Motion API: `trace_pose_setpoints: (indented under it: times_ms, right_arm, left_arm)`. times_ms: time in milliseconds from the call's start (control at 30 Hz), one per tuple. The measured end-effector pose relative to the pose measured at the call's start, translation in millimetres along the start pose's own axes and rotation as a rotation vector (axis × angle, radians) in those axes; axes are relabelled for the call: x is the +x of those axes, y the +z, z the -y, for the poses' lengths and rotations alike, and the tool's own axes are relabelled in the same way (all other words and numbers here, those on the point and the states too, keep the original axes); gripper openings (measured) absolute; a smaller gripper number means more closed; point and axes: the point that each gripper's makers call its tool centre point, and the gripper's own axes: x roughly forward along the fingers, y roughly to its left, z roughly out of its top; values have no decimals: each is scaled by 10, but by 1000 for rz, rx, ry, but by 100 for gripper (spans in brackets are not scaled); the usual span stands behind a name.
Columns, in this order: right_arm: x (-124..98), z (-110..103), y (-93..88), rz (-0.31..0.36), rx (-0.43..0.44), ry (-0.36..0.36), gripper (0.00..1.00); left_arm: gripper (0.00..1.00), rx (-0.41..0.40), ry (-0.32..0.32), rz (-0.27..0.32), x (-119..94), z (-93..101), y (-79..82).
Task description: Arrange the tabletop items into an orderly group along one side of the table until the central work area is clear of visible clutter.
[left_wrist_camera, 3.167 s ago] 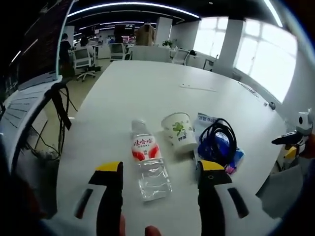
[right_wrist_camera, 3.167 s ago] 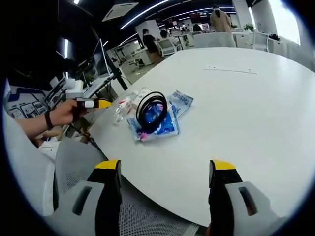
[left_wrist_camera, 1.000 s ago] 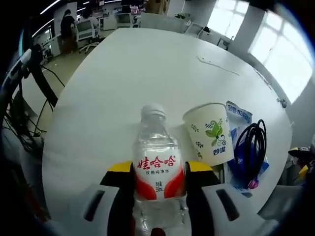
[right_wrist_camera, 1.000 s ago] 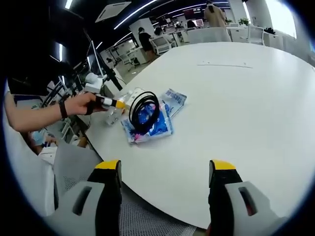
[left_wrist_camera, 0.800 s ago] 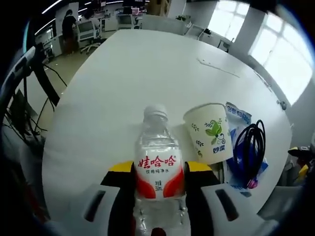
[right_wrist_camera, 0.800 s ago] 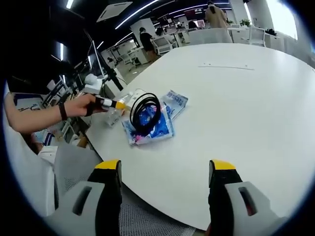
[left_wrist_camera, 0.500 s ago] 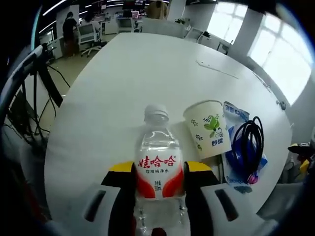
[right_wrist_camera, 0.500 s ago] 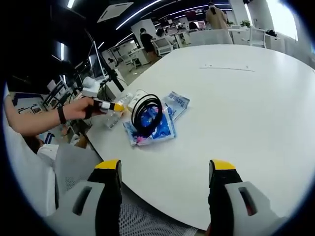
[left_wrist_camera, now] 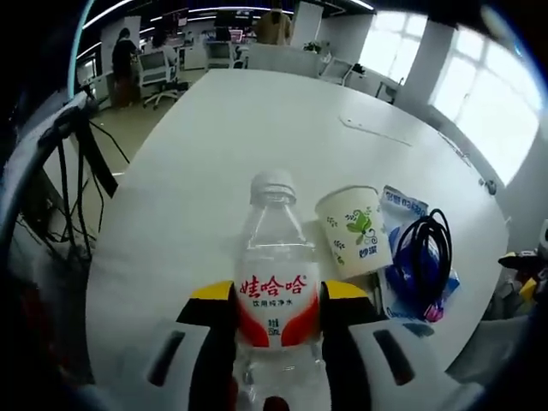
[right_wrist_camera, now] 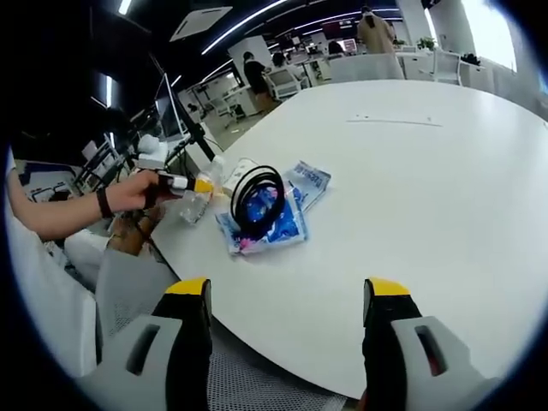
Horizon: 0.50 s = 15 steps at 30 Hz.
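left gripper (left_wrist_camera: 276, 300) pinching water bottle (left_wrist_camera: 276, 282) | right gripper (right_wrist_camera: 288, 295) spread, off table (right_wrist_camera: 428, 171) edge | paper cup (left_wrist_camera: 353, 231) beside bottle

An open-plan office: office chairs (left_wrist_camera: 158, 73), desks with monitors (right_wrist_camera: 175, 103), strip ceiling lights (right_wrist_camera: 248, 19), large windows (left_wrist_camera: 479, 128).

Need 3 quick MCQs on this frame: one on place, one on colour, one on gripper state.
1. Where does the black cable coil lie?
A. on the blue packets
B. inside the paper cup
C. on the floor

2. What colour is the water bottle label?
A. green
B. red and white
C. black

3. What is the left gripper doing?
A. open over the cup
B. shut on the bottle
C. shut on the cable

Key: 1 A, the coil rests on the blue packets. 2 B, red band with white panel. 3 B, both jaws press the bottle's sides beside the paper cup.
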Motion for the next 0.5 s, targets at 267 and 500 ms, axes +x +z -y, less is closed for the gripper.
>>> trace_pose_setpoints:
  times_ms: [267, 500]
  right_arm:
    - [-28, 18, -24, 8, 7, -6, 72]
    - [-25, 14, -16, 18, 10, -6, 72]
  left_arm:
    - [37, 0, 2, 24, -103, 32, 42]
    - [37, 6, 10, 46, -193, 42, 101]
